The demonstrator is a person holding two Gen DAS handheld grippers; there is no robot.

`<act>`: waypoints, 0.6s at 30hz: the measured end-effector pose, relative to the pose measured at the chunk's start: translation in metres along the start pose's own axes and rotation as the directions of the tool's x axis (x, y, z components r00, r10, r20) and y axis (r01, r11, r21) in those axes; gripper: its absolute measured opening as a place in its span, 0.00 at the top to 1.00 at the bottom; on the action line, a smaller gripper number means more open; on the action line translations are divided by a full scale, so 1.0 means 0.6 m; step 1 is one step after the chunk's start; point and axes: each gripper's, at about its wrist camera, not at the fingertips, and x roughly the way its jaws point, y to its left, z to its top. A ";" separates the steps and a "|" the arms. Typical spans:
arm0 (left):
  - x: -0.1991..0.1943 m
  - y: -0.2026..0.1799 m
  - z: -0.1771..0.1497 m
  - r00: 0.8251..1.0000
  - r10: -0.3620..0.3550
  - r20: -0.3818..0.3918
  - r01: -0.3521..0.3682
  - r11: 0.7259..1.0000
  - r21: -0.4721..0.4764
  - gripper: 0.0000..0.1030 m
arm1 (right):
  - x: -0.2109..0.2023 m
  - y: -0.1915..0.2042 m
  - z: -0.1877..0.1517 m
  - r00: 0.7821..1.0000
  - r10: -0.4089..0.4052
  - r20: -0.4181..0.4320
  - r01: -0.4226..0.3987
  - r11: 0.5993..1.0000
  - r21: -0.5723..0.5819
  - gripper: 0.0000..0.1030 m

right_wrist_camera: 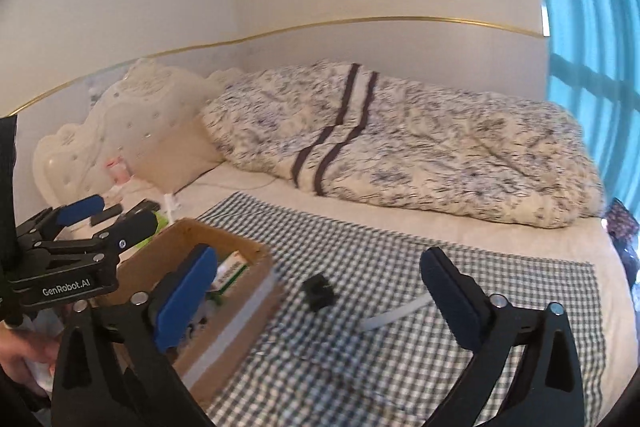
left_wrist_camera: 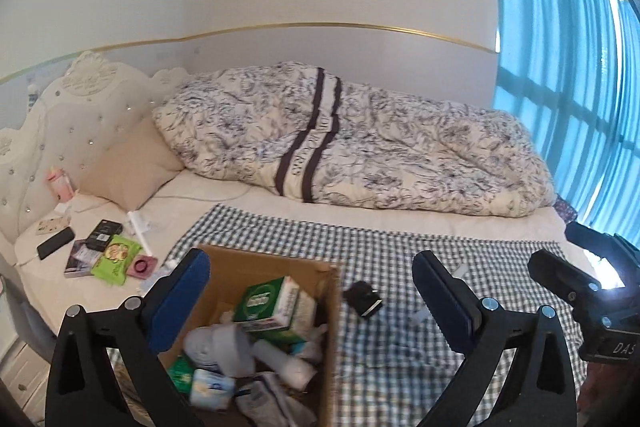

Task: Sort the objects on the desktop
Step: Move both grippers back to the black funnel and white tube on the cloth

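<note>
An open cardboard box (left_wrist_camera: 328, 291) sits on a checked cloth (left_wrist_camera: 400, 251) on the bed, filled with a green-and-white carton (left_wrist_camera: 268, 301), white bottles and packets. A small black object (left_wrist_camera: 362, 299) lies on the cloth just right of the box. In the right wrist view the same black object (right_wrist_camera: 318, 291) sits beside the box (right_wrist_camera: 240, 311), with a white strip (right_wrist_camera: 394, 317) near it. My left gripper (left_wrist_camera: 312, 291) is open above the box's near side, nothing between its fingers. My right gripper (right_wrist_camera: 316, 291) is open too, above the cloth. The left gripper (right_wrist_camera: 112, 213) shows at the left of the right wrist view.
A rumpled patterned duvet (left_wrist_camera: 360, 139) covers the far half of the bed. Near the pillow (left_wrist_camera: 132, 167) lie a phone (left_wrist_camera: 56, 243), a black box (left_wrist_camera: 104, 233), a green packet (left_wrist_camera: 116, 259) and a pink cup (left_wrist_camera: 60, 183). Blue curtains (left_wrist_camera: 568, 87) hang at the right. A hand (right_wrist_camera: 24, 363) holds the left gripper's handle.
</note>
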 end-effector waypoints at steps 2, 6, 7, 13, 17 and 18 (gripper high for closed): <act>0.004 -0.021 0.001 1.000 -0.009 -0.007 0.009 1.000 0.009 0.00 | -0.009 -0.022 0.001 0.999 -0.035 0.004 0.035 0.999 0.018 0.00; 0.016 -0.066 0.000 0.999 -0.041 -0.029 0.042 0.999 0.030 0.00 | -0.019 -0.076 -0.003 0.997 -0.080 -0.003 0.080 0.994 0.072 0.00; 0.020 -0.076 -0.002 0.998 -0.046 -0.031 0.047 0.998 0.032 0.00 | -0.021 -0.088 -0.007 0.996 -0.089 -0.008 0.089 0.992 0.087 0.00; 0.047 -0.122 -0.017 0.997 -0.060 -0.055 0.061 0.998 0.014 0.00 | -0.011 -0.153 -0.045 0.992 -0.120 -0.043 0.124 0.983 0.137 0.00; 0.056 -0.138 -0.025 0.997 -0.078 -0.021 0.078 0.997 0.008 0.00 | 0.004 -0.172 -0.071 0.989 -0.135 -0.064 0.143 0.979 0.143 0.00; 0.058 -0.141 -0.028 0.997 -0.082 -0.011 0.082 0.997 0.006 0.00 | 0.009 -0.176 -0.077 0.988 -0.140 -0.070 0.149 0.979 0.141 0.00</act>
